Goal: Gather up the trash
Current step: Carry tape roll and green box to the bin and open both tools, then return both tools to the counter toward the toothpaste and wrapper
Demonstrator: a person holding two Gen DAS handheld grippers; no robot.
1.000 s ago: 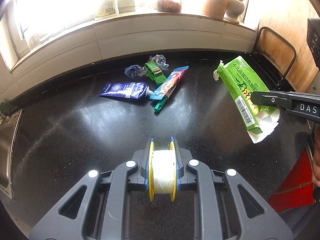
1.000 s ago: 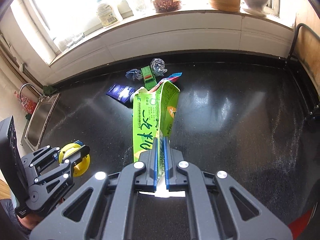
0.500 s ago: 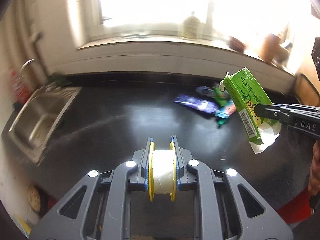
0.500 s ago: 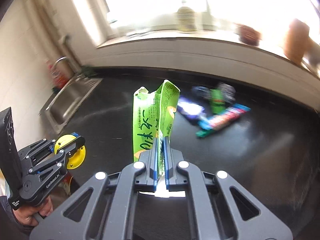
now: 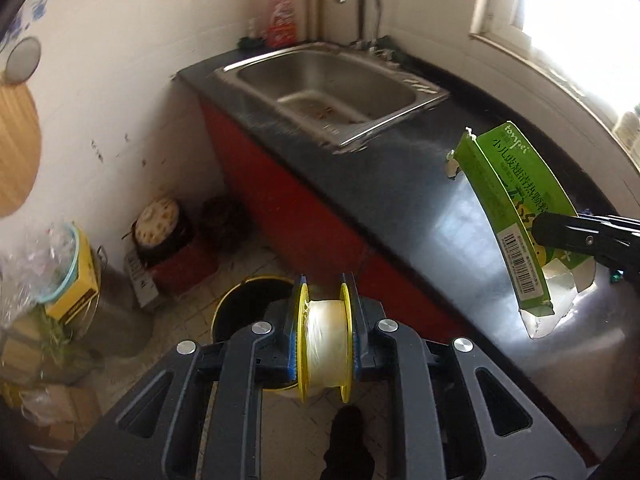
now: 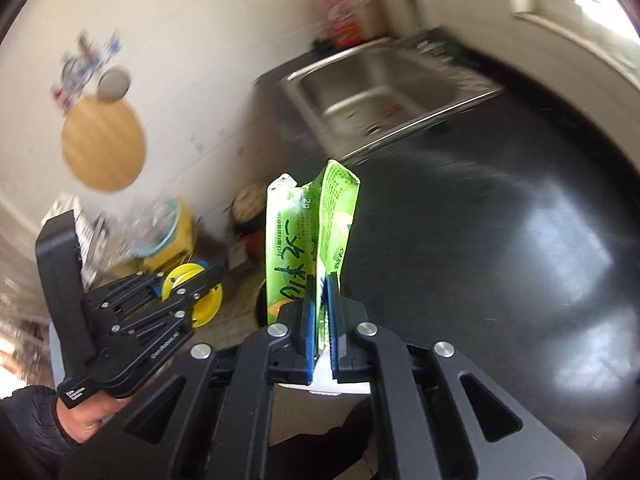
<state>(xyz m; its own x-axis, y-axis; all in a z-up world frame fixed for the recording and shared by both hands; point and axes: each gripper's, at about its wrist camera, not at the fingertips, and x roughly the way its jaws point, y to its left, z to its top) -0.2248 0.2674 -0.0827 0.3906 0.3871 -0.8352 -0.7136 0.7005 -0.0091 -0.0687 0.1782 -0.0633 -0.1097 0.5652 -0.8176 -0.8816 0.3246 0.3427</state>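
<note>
We see daylight blowing out the window (image 5: 592,20), glare on the dark counter (image 6: 560,240), fisheye-curved edges, and motion blur in the right wrist view.

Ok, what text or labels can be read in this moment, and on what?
"tompei": green carton, top edge, left wrist view.
Chinese print and a barcode on the carton: too small to read.
"29": carton flap, right wrist view.
Lettering on the left gripper arm: blurred.
Red bottle label by the sink: blurred.

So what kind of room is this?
Most likely a home kitchen: a steel sink with a tap is set in a dark countertop, and a black bin stands on the tiled floor.
</note>
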